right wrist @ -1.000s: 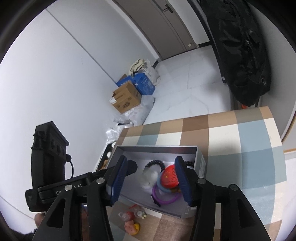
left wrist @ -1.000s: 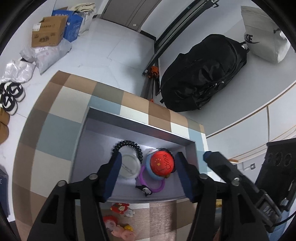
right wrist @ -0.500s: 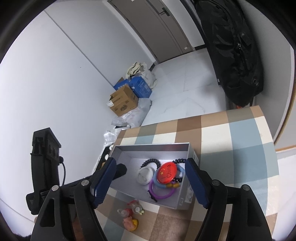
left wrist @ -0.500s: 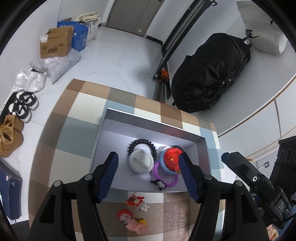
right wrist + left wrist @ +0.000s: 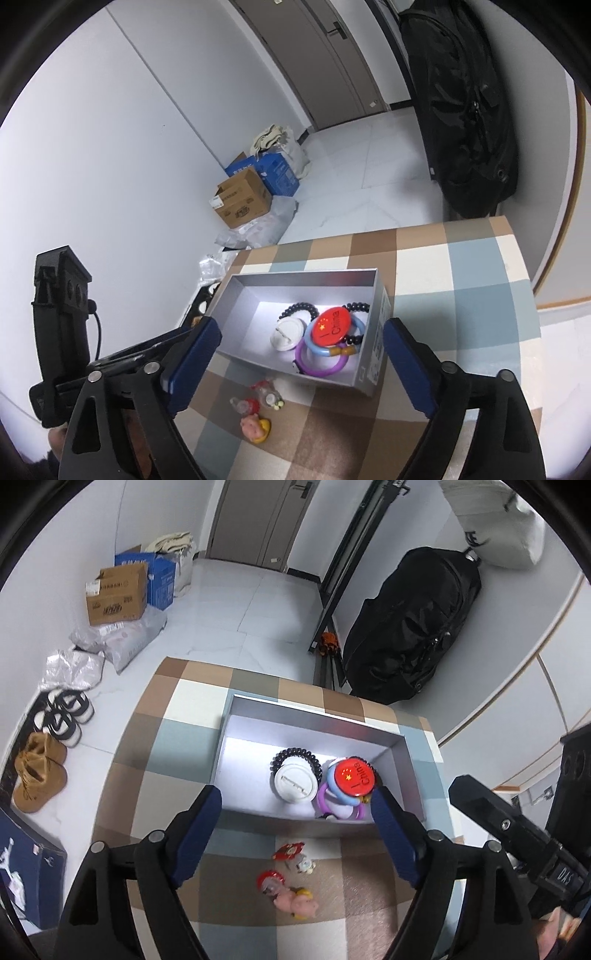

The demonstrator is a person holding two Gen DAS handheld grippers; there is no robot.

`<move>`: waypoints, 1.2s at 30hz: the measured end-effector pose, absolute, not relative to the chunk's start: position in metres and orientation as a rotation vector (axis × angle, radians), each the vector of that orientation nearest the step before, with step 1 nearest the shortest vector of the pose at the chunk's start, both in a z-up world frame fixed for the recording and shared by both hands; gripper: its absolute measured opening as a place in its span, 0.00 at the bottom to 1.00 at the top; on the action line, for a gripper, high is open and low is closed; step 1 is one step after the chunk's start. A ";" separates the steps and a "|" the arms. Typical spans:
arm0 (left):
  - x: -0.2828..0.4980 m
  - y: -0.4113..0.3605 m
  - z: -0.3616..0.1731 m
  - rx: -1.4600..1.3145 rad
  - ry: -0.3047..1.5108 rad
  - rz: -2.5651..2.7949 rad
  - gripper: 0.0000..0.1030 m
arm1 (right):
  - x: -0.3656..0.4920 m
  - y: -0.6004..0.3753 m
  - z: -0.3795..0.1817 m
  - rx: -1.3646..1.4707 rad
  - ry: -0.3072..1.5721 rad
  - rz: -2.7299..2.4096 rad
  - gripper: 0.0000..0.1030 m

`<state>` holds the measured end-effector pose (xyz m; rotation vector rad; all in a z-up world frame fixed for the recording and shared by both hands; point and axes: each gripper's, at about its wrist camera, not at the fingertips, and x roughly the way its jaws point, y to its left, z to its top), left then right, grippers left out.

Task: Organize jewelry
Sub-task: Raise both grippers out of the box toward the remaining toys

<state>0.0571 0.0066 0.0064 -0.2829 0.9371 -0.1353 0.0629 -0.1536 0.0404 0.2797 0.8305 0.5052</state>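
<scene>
Hovering above the checked tablecloth, the left gripper and right gripper are both held with fingers spread apart and empty; bracelets and a red round badge are kept in the grey cardboard box, small figurines just outside it

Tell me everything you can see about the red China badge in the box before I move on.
The red China badge is a round, glossy button pin with small yellow flag stars and dark lettering reading "China". It lies face up and slightly tilted in the grey box, toward its right end, resting on a light blue ring and a purple ring. A white round badge sits just left of it, and black bead bracelets curl behind. Neither gripper touches it.
</scene>
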 end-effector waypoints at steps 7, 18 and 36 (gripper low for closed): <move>0.041 0.009 0.005 -0.226 0.910 -0.127 0.82 | 0.052 -0.148 0.039 0.239 0.812 0.498 0.97; 0.031 0.039 -0.020 -0.359 1.024 -0.116 0.87 | 0.035 -0.144 0.031 0.202 0.812 0.474 1.00; 0.025 0.047 -0.040 -0.442 1.084 -0.146 0.86 | 0.021 -0.136 0.021 0.162 0.858 0.452 1.00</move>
